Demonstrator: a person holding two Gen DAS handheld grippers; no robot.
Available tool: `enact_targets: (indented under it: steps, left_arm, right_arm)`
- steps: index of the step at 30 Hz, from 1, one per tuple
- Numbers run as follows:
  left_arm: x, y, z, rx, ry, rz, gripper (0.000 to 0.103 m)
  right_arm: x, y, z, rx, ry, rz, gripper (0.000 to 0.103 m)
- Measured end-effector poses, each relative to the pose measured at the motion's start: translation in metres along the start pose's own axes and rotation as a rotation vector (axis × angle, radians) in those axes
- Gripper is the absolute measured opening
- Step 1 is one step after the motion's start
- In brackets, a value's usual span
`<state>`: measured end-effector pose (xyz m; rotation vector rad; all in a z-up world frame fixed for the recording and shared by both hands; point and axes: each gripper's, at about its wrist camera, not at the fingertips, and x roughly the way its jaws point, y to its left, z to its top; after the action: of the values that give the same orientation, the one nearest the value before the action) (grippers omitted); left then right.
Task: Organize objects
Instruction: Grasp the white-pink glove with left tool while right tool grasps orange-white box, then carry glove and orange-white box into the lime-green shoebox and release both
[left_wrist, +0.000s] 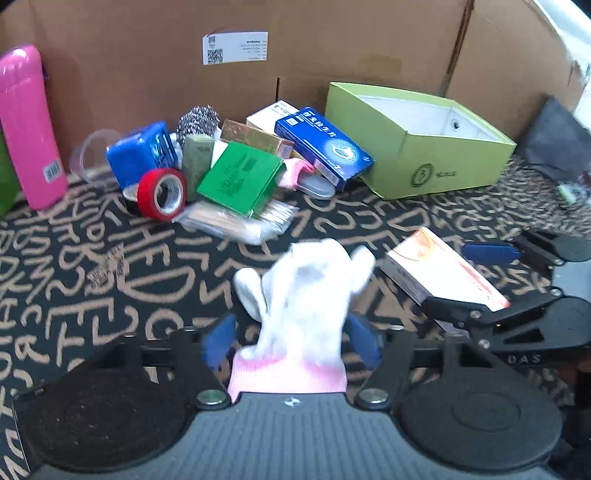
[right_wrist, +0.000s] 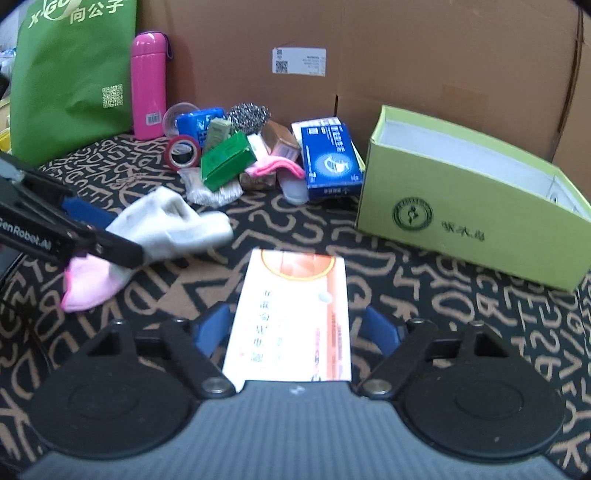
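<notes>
My left gripper (left_wrist: 291, 341) is shut on a white glove with a pink cuff (left_wrist: 306, 295), held above the patterned cloth; it also shows in the right wrist view (right_wrist: 170, 221). My right gripper (right_wrist: 295, 332) is shut on a flat white-and-orange box (right_wrist: 295, 314), which also shows in the left wrist view (left_wrist: 439, 269). An open green cardboard box (right_wrist: 469, 218) stands to the right, also in the left wrist view (left_wrist: 421, 140). A pile lies at the back: blue mask box (right_wrist: 328, 158), green box (right_wrist: 225, 160), red tape roll (right_wrist: 183, 151).
A pink bottle (right_wrist: 147, 85) and a green bag (right_wrist: 70, 74) stand at the back left. A brown cardboard wall (right_wrist: 406, 55) closes the back. A steel scourer (left_wrist: 197, 120), a blue pack (left_wrist: 142, 151) and a bag of sticks (left_wrist: 240, 219) are in the pile.
</notes>
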<state>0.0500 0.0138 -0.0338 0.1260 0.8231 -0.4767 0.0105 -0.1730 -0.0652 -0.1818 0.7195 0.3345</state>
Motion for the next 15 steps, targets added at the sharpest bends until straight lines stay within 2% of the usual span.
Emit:
enact_targets:
  steps: [2, 4, 5, 6, 7, 8, 12, 15]
  left_arm:
    - [0.011, -0.001, 0.004, 0.048, 0.038, 0.017, 0.069]
    - [0.017, -0.003, 0.004, 0.060, 0.064, 0.015, 0.061]
    - [0.017, -0.005, 0.003, 0.080, 0.050, 0.021, 0.053]
    - [0.017, -0.008, 0.003, 0.107, 0.046, 0.023, 0.033]
    - [0.016, -0.010, 0.004, 0.120, 0.047, 0.010, 0.025]
    - [0.015, -0.010, 0.006, 0.108, 0.059, -0.006, 0.013]
    - [0.008, -0.018, 0.017, 0.095, 0.068, -0.077, 0.011]
    - [-0.007, -0.029, 0.044, 0.082, 0.013, -0.162, 0.011]
  right_arm:
    - [0.003, -0.003, 0.000, 0.013, 0.004, 0.007, 0.081]
    - [0.002, -0.005, -0.004, 0.025, 0.000, 0.026, 0.081]
    - [0.002, -0.006, -0.006, 0.025, 0.005, 0.034, 0.079]
    - [0.004, -0.006, -0.008, 0.022, 0.010, 0.040, 0.073]
    - [0.005, -0.007, -0.010, 0.026, 0.007, 0.048, 0.067]
    - [0.004, -0.009, -0.011, 0.037, -0.002, 0.055, 0.067]
    - [-0.009, -0.019, -0.007, 0.054, -0.058, 0.049, 0.066]
    - [-0.029, -0.039, 0.009, 0.073, -0.133, 0.029, 0.066]
